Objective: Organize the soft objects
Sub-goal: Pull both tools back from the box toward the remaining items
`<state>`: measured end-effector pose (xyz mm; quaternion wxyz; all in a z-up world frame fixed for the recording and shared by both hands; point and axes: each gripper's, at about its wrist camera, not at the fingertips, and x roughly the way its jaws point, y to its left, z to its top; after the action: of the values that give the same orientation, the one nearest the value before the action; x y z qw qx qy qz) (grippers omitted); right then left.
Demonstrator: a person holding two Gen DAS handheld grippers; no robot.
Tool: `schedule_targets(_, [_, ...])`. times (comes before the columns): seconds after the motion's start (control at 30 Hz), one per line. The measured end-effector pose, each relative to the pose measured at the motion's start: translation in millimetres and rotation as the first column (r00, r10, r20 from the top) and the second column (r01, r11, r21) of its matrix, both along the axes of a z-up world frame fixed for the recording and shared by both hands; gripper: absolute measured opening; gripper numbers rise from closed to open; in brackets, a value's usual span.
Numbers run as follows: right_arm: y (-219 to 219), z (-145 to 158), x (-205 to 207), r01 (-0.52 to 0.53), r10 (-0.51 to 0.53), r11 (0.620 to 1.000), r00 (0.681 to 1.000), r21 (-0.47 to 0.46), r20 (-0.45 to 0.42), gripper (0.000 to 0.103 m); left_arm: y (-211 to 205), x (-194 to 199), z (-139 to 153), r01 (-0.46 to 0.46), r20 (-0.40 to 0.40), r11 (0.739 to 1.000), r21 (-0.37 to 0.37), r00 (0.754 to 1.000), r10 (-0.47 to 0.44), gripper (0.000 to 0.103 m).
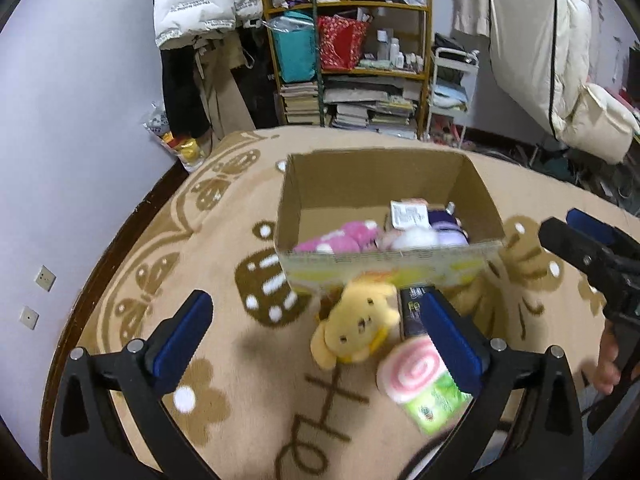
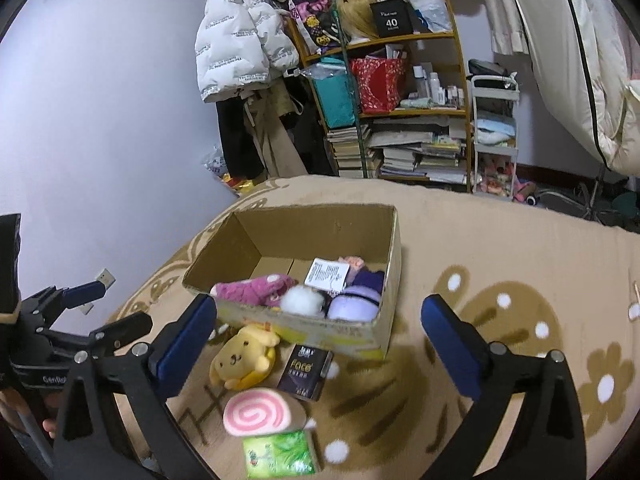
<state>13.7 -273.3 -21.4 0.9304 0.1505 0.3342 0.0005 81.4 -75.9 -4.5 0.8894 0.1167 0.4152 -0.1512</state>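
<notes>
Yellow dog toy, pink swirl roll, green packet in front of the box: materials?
Yellow dog toy: plush fabric, matte and fuzzy, soft rounded edges. Pink swirl roll: also looks plush, matte, squashy outline with a tan back. Green packet: glossy plastic film, judging by the sheen and printed wrap; probably tissues, but the label is unreadable.

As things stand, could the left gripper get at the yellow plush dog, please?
Probably yes: the left gripper is open, and the yellow plush dog lies uncovered on the blanket between its fingers, outside the cardboard box.
</notes>
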Motion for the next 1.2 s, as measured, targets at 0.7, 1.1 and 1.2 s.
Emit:
schedule_targets(0.7, [6,-33,-39,-0.015,0.029,0.997,0.978,0.071,-0.205,0.103,-19,-50,-41,0.133,-0.116,0.986,0.102,0.986,-0.121,0.102])
schedule_targets(1.1, [9,-75,-19,-0.037,0.074,0.993,0.928,0.109,-0.365,0.103,-32,-44,-72,0.226,-0.198,0.968,0.112,0.959,-0.201,0.102])
schedule_targets(1.2, [10,-85,-14,-0.040,0.082,0.993,0.914,0.113,-0.397,0.103,-40,-42,-80,0.261,-0.213,0.958,0.120,0.949,-0.232,0.102])
